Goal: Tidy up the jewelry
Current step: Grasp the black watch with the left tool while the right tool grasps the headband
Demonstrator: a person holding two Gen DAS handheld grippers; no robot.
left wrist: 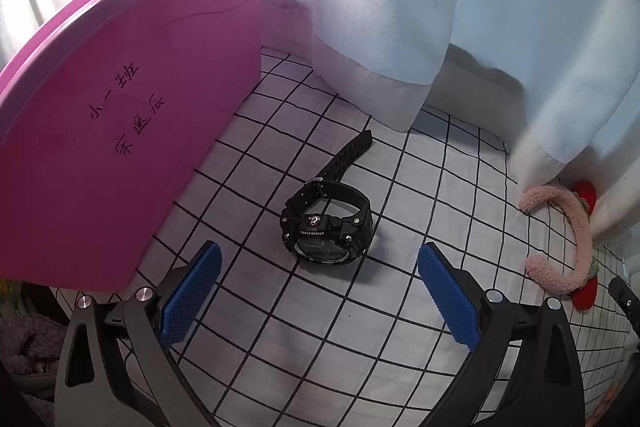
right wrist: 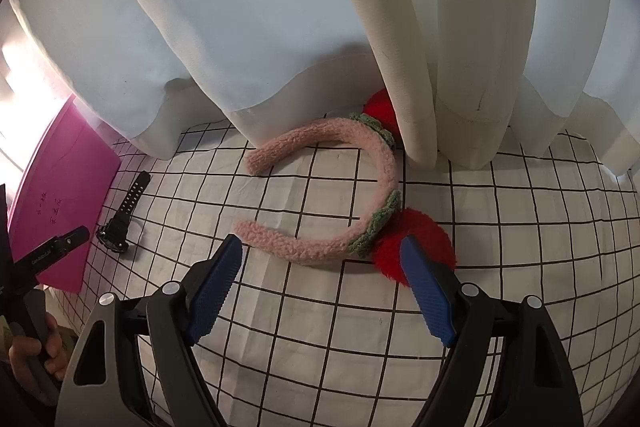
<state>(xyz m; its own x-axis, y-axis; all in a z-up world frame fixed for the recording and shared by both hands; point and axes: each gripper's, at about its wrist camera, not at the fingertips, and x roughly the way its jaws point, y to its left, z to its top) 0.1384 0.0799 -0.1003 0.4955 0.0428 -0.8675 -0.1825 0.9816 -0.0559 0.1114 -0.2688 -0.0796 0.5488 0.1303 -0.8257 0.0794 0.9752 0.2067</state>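
Both jaws spread empty, we note the watch lying on the checked surface beside the pink bin, rigid and weighty, best pinched across its case, the fuzzy headband soft, light.

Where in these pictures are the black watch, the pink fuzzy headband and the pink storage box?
black watch (left wrist: 325, 242), left wrist view, on its case just above the dial.
pink fuzzy headband (right wrist: 386, 167), right wrist view, on the band's curved middle.
pink storage box (left wrist: 132, 131), left wrist view, on its handwritten side wall.
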